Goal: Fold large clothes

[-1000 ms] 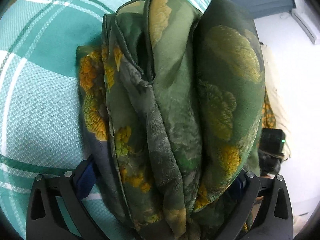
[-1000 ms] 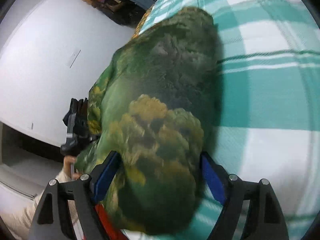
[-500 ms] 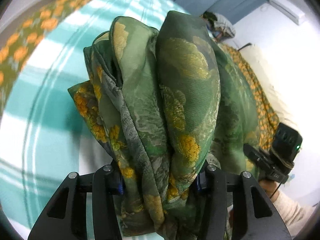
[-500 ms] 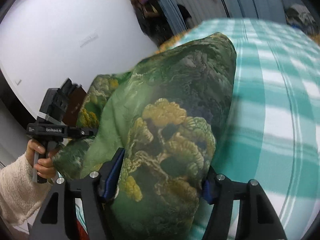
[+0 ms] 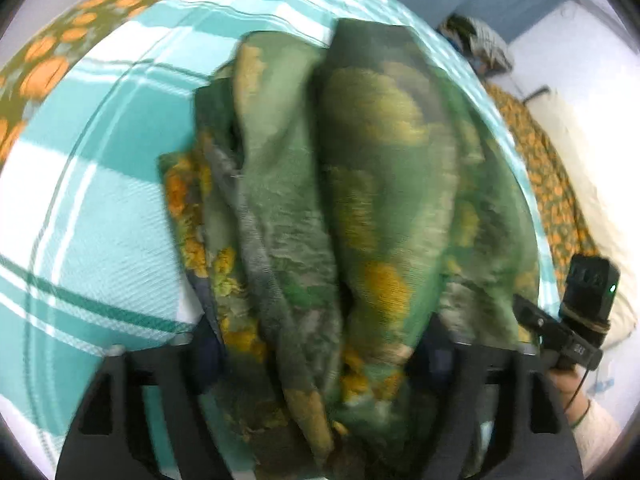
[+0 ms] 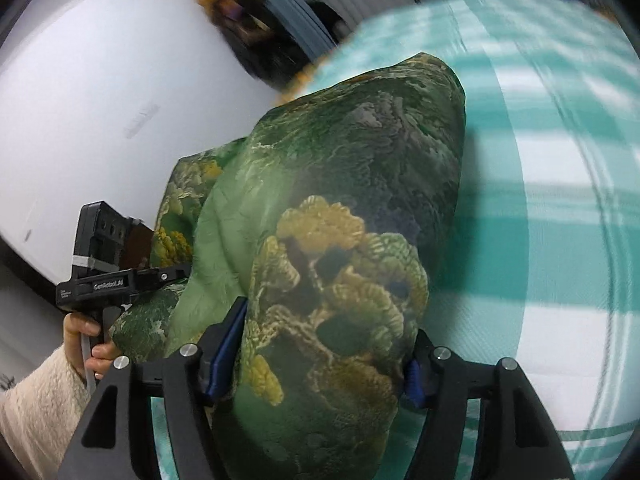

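Left gripper [image 5: 316, 352]: fingers spread wide, jaws having just been opening, with the bunched green floral garment [image 5: 344, 208] between them; the picture is blurred here and I cannot tell whether the blue pads press on the cloth or merely flank it. Right gripper [image 6: 320, 360]: fingers part-way apart and set against both flanks of a thick folded wad of the same garment [image 6: 344, 248], the blue pads [image 6: 226, 344] pressed into the cloth on either side (jaws just widened a little, cloth between them). From the left wrist view the garment shows as several upright folds and ridges, green with yellow and orange blooms, gathered into a narrow bundle reaching away from the fingers. From the right wrist view it is a smooth rounded mound, dark green with a large yellow-ochre flower on the near face, a lower layer spilling out to the left. It lies over a teal-and-white checked bedspread [image 6: 560, 240] on a bed. An orange-patterned cloth [image 5: 44, 68] edges the bedspread's far side. In the right wrist view a hand [image 6: 90, 344] in a cream fleecy sleeve grips the left gripper's handle at the garment's left edge.
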`<state>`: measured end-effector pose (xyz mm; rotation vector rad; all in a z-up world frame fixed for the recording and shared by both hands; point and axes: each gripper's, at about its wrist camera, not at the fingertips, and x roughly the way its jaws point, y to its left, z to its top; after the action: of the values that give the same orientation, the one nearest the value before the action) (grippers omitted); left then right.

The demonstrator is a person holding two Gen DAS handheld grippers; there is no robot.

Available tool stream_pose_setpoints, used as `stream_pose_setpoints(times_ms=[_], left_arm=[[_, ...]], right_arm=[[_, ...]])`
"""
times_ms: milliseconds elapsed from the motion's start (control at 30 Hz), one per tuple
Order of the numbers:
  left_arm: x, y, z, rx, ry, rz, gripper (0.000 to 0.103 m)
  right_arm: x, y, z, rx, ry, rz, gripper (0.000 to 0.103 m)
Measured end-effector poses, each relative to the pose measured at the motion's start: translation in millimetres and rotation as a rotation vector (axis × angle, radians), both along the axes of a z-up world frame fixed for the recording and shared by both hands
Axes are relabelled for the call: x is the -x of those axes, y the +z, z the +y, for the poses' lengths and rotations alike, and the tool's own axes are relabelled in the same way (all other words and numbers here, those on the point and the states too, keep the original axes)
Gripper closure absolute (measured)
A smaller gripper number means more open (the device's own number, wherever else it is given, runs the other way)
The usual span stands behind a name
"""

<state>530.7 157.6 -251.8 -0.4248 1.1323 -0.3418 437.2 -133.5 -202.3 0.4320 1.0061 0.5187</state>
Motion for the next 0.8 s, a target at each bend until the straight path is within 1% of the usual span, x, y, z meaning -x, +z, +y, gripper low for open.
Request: stream_pose_setpoints(times_ms=[33, 67, 100, 167, 200, 233, 267, 300, 333, 433, 467, 500, 533, 567, 600, 633, 700, 733, 800], left_arm=[[4.5, -0.8, 8.7, 0.013, 0.033, -0.015, 0.003], [7.9, 1.9, 13.1, 0.022, 0.045, -0.028, 0.002], [12.2, 8.2, 17.6, 0.022, 0.045, -0.048, 0.002], [27.4, 27.5, 20.3, -0.034, 0.05, -0.1, 0.002], [39.8, 43.7, 19.9, -0.096, 0.062, -0.152, 0.003], [51.4, 58.2, 18.0, -0.164, 0.077, -0.203, 0.003], [68.5, 67.5, 15.0, -0.216, 0.089, -0.239, 0.002], [85.6, 84.1, 8.8, -0.297, 0.111, -0.299, 0.002], [101.0, 96.9, 1.7, -0.349, 0.128, -0.352, 0.001], [147.5, 130.9, -21.3, -0.436, 0.165, -0.479, 0.001], [151.3, 138.2, -25.8, -0.455, 0.179, -0.503, 0.0], [165.9, 147.6, -35.1, -0.473, 0.194, -0.533, 0.0], [178.0, 153.8, -42.6, -0.476, 0.197, -0.553, 0.0], [180.0, 159.2, -48.0, -0.476, 0.192, -0.552, 0.0], [187.5, 162.8, -57.3, -0.48, 0.184, -0.532, 0.0], [191.6, 164.3, -62.5, -0.485, 0.185, -0.52, 0.0], [209.0, 170.3, -76.7, -0.498, 0.214, -0.525, 0.0], [218.6, 171.9, -84.2, -0.487, 0.217, -0.53, 0.0], [231.5, 175.2, -97.2, -0.456, 0.2, -0.514, 0.0]], right_arm=[[3.1, -6.5, -4.4, -0.034, -0.012, 0.01, 0.027], [5.2, -7.7, -7.8, -0.058, -0.022, 0.014, 0.025], [8.2, -7.0, -11.0, -0.072, -0.034, 0.02, 0.02], [10.4, 0.1, -19.2, -0.04, -0.059, 0.011, 0.014], [18.0, 9.0, -20.3, -0.001, -0.071, -0.011, 0.011], [27.9, 21.1, -20.8, 0.06, -0.082, -0.049, 0.011], [39.9, 35.2, -20.4, 0.142, -0.093, -0.093, 0.011], [51.0, 47.3, -19.4, 0.216, -0.106, -0.129, 0.011], [67.2, 64.0, -17.7, 0.308, -0.124, -0.181, 0.011], [103.3, 97.5, -12.0, 0.479, -0.164, -0.296, 0.01], [119.9, 110.6, -7.7, 0.542, -0.176, -0.335, 0.01], [125.8, 119.9, -7.1, 0.59, -0.194, -0.37, 0.01], [144.3, 133.8, -2.6, 0.638, -0.22, -0.416, 0.01], [148.6, 139.6, -5.4, 0.658, -0.237, -0.44, 0.01], [161.6, 149.6, -3.1, 0.674, -0.253, -0.46, 0.01], [165.4, 156.7, -5.1, 0.677, -0.264, -0.469, 0.009], [180.1, 169.0, -2.9, 0.674, -0.289, -0.457, 0.01], [187.2, 173.4, -3.4, 0.667, -0.297, -0.436, 0.01], [202.6, 179.2, -4.4, 0.668, -0.306, -0.406, 0.01]])
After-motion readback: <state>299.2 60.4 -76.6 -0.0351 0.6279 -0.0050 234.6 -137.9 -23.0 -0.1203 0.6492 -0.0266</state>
